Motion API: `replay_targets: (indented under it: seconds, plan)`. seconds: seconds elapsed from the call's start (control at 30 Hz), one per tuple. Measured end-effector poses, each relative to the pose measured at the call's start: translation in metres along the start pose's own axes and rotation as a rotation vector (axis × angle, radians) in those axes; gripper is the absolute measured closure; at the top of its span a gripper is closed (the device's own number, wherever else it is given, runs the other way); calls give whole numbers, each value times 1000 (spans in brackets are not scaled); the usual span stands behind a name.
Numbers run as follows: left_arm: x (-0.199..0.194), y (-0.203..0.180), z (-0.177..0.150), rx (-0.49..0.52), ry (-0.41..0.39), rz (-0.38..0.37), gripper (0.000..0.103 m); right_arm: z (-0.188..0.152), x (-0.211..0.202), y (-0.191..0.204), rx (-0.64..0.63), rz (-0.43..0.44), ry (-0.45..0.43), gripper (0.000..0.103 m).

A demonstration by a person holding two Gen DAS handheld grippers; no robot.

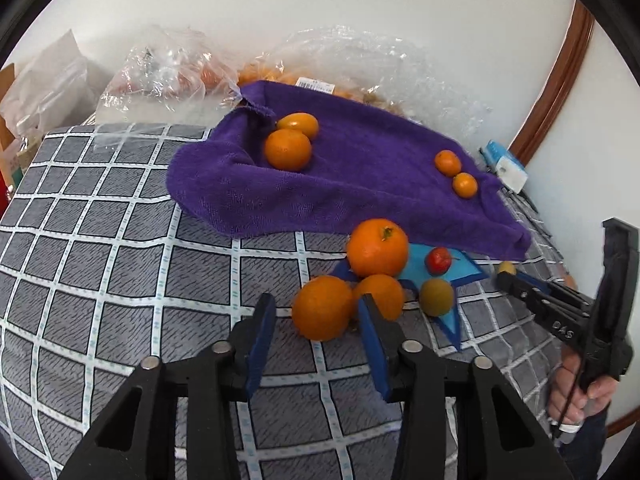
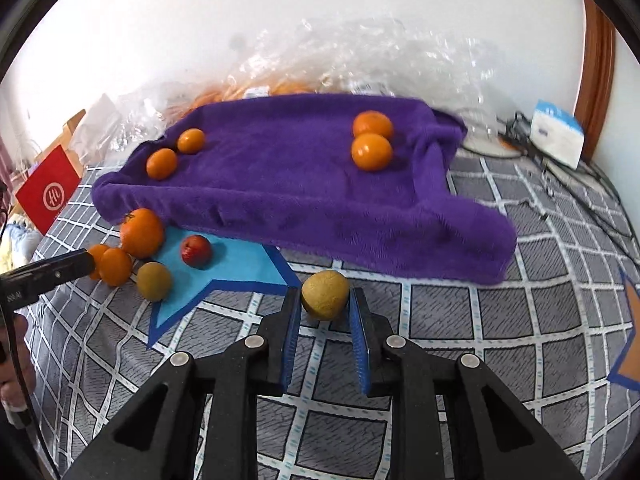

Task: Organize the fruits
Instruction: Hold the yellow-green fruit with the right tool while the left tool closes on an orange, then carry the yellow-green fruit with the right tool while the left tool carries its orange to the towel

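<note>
My right gripper [image 2: 325,304] is clamping a small yellow-green fruit [image 2: 325,294] between its blue pads, just off the tip of the light blue star [image 2: 236,266] that is lying flat on the bed cover. My left gripper [image 1: 316,314] is standing with its pads narrowly apart around the nearest orange [image 1: 322,307]; whether they are pressing on it I cannot tell. That orange is touching a second one [image 1: 380,294], with a larger, stemmed orange [image 1: 377,247] behind them on the star's edge, a small red fruit [image 1: 438,260] on the star itself, and another yellow-green fruit [image 1: 436,297] beside it.

Beyond the star a purple towel [image 2: 288,184] is draping over a raised shape, carrying two pairs of oranges, one pair [image 2: 372,140] toward one end and a smaller pair [image 2: 176,154] toward the other. Everything is sitting on a grey quilted cover [image 1: 100,240] crossed by white grid lines. Crinkled clear plastic bags [image 1: 160,68] are piling up against the plain white wall [image 1: 320,0], with a brown wooden frame [image 1: 560,80] at the edge.
</note>
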State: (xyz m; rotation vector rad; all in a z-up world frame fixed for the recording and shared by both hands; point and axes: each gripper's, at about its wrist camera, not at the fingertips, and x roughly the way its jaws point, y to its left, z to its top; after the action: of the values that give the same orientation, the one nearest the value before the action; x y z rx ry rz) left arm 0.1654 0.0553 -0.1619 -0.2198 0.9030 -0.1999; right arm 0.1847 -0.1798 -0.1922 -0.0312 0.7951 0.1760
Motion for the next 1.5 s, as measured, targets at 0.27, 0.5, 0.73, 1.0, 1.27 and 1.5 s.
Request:
replay_targets:
  seconds: [0.27, 0.5, 0.73, 1.0, 1.27, 1.5]
  plan:
    - [3, -3, -1, 14, -1, 25, 73, -3, 3, 3, -5, 4, 3, 79]
    - [2, 5, -6, 70, -16, 151, 73, -4, 1, 1, 9, 0, 1, 78]
    - [1, 8, -7, 67, -12, 150, 73, -5, 1, -1, 35, 6, -3, 75]
    - [0, 20, -6, 8, -22, 80, 73, -5, 2, -2, 44, -13, -5, 75]
    - [-5, 19, -10, -6, -37, 48, 73, -2, 3, -5, 69, -11, -11, 65]
    - [-8, 18, -10, -10, -52, 43, 73, -2, 1, -3, 69, -1, -26, 78]
